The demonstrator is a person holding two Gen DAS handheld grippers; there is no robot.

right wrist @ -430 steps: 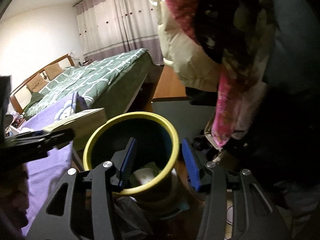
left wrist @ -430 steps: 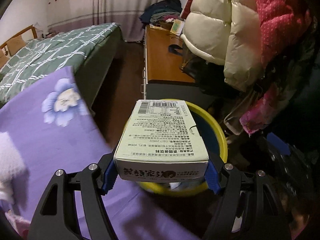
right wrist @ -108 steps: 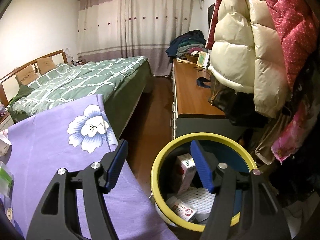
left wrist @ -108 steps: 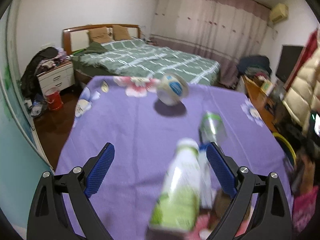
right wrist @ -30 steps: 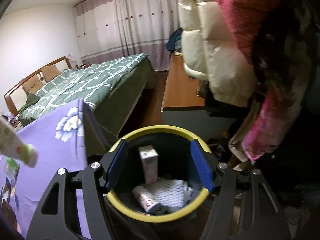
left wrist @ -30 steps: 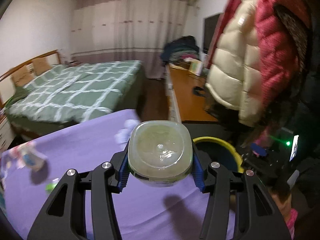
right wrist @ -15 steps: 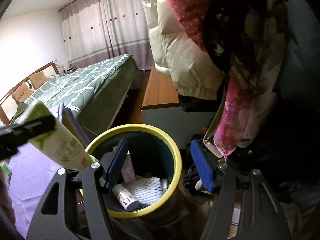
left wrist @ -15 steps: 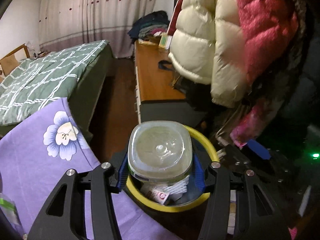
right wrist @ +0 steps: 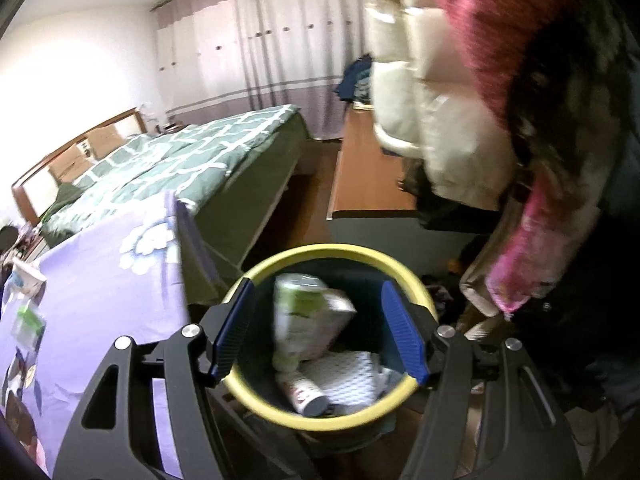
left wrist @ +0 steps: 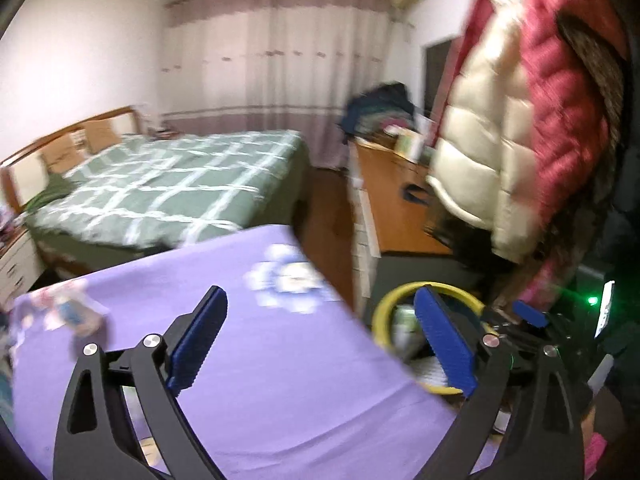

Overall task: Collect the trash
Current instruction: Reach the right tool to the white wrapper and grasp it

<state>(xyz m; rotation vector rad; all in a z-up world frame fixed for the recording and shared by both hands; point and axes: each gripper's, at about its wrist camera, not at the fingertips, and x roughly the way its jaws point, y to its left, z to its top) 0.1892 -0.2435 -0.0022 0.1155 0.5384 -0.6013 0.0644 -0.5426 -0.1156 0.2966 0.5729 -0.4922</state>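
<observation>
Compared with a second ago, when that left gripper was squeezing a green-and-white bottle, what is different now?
The left gripper has let the bottle go: its jaws stand wide open and empty, swung back over the purple tablecloth. The bottle now lies in the yellow-rimmed bin, on top of the other trash. The right gripper is open and empty above the bin, as before.

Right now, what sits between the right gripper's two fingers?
In the right wrist view, the open right gripper frames the yellow-rimmed bin; a green-and-white bottle lies inside, untouched.
</observation>
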